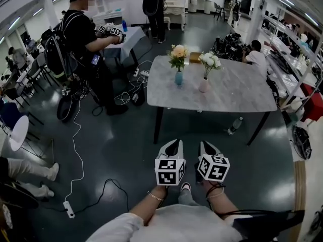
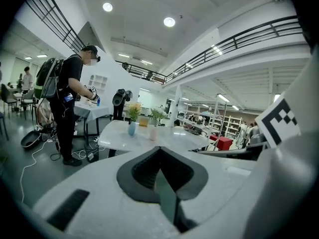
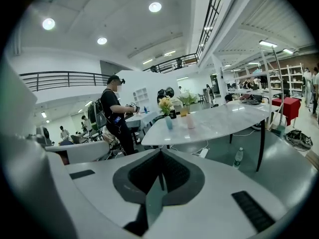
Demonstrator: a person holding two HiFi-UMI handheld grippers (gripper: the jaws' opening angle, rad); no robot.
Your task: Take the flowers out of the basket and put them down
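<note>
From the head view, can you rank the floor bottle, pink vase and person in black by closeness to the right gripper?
1. Bottle, on the floor, right.
2. Pink vase, on the table ahead.
3. Person in black, far left.

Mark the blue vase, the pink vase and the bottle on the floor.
blue vase [image 1: 178, 78], head view, middle of its body.
pink vase [image 1: 204, 85], head view, middle of its body.
bottle [image 1: 235, 125], head view, middle of its side.
</note>
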